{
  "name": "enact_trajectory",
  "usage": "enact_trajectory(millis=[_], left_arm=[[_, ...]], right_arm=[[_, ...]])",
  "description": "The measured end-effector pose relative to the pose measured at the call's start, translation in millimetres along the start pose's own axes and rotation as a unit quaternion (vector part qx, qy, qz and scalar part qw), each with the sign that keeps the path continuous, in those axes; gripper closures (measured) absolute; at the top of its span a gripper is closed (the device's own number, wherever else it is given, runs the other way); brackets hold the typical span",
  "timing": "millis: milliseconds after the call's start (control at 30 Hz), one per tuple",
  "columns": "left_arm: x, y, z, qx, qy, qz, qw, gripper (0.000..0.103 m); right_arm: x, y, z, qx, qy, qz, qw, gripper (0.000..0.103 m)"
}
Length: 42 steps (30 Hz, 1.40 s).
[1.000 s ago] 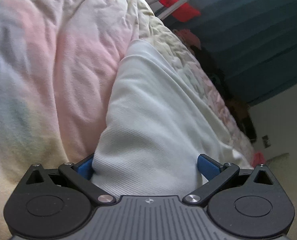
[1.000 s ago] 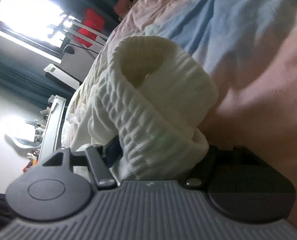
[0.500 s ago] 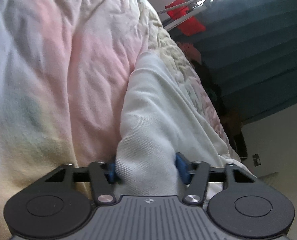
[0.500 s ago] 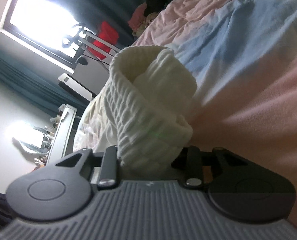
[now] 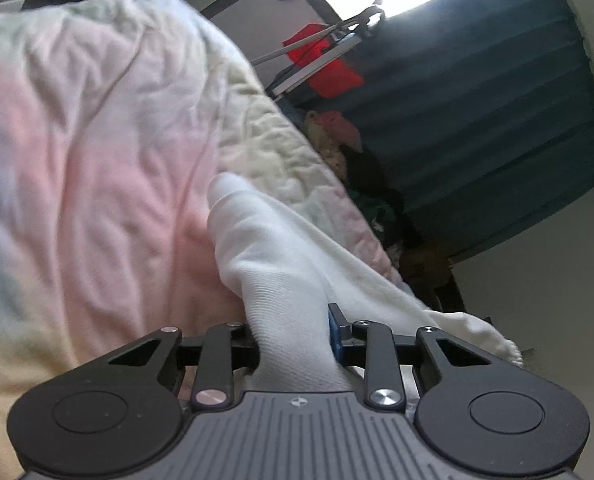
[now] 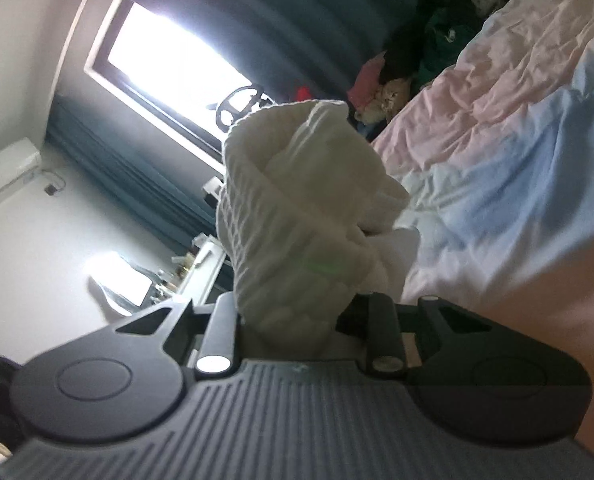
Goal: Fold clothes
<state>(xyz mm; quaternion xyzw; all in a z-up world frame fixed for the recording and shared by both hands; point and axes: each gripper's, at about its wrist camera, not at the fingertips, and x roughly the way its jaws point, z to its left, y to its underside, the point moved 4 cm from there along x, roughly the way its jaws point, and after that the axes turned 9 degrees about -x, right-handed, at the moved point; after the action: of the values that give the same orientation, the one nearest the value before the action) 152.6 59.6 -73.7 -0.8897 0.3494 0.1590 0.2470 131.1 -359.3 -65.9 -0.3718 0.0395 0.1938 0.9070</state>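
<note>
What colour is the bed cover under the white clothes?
The bed cover is pastel pink fading into light blue, seen best in the right wrist view.

Pastel duvet w/ pink & blue patches is covering the left of the left wrist view. Red cloth is hanging on a rack upper centre, teal curtain upper right. Bright window is glowing upper left in the right wrist view.
</note>
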Motion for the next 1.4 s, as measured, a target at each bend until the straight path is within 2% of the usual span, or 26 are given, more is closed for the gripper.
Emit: enact_trajectory(millis=[167,333,500,633,733,800,867,933,1033,1100,1233,1333,1400], left_arm=[[30,-15,-56,0.028,0.009,-0.004,0.9996,0.075],[101,-30,-136,0.064,0.041,-0.012,0.9971,0.075],[200,-35,-214,0.089,0.064,0.000,0.9939,0.075],[284,-30,-266,0.115,0.072,0.005,0.9907,0.076],[346,-20,-297,0.122,0.081,0.011,0.9892,0.076],[382,-8,-308,0.143,0.087,0.021,0.9857,0.076],[411,6,-307,0.167,0.088,0.038,0.9812,0.076],[426,19,-286,0.189,0.073,0.058,0.9774,0.076],[448,39,-255,0.222,0.050,0.089,0.9696,0.076],[463,51,-235,0.244,0.035,0.109,0.9630,0.076],[482,69,-200,0.281,0.014,0.142,0.9490,0.069],[475,66,-195,0.309,0.007,0.151,0.9390,0.057],[462,64,-201,0.331,-0.006,0.145,0.9325,0.053]], right_arm=[[-2,-33,-7,0.022,-0.003,-0.033,0.999,0.074],[2,-91,-29,0.036,0.002,-0.097,0.995,0.074],[8,-164,-63,0.026,0.016,-0.163,0.986,0.074],[16,-218,-100,0.011,0.045,-0.194,0.980,0.074],[25,-249,-129,-0.018,0.083,-0.211,0.974,0.074],[26,-260,-154,-0.014,0.103,-0.222,0.970,0.074],[25,-263,-182,-0.006,0.124,-0.229,0.965,0.074],[25,-254,-210,0.001,0.146,-0.228,0.963,0.074],[25,-220,-254,0.051,0.182,-0.202,0.961,0.074],[26,-188,-279,0.081,0.210,-0.168,0.960,0.074],[24,-139,-299,0.087,0.237,-0.138,0.958,0.069],[19,-133,-305,0.106,0.235,-0.130,0.957,0.065],[15,-140,-294,0.104,0.252,-0.102,0.957,0.065]])
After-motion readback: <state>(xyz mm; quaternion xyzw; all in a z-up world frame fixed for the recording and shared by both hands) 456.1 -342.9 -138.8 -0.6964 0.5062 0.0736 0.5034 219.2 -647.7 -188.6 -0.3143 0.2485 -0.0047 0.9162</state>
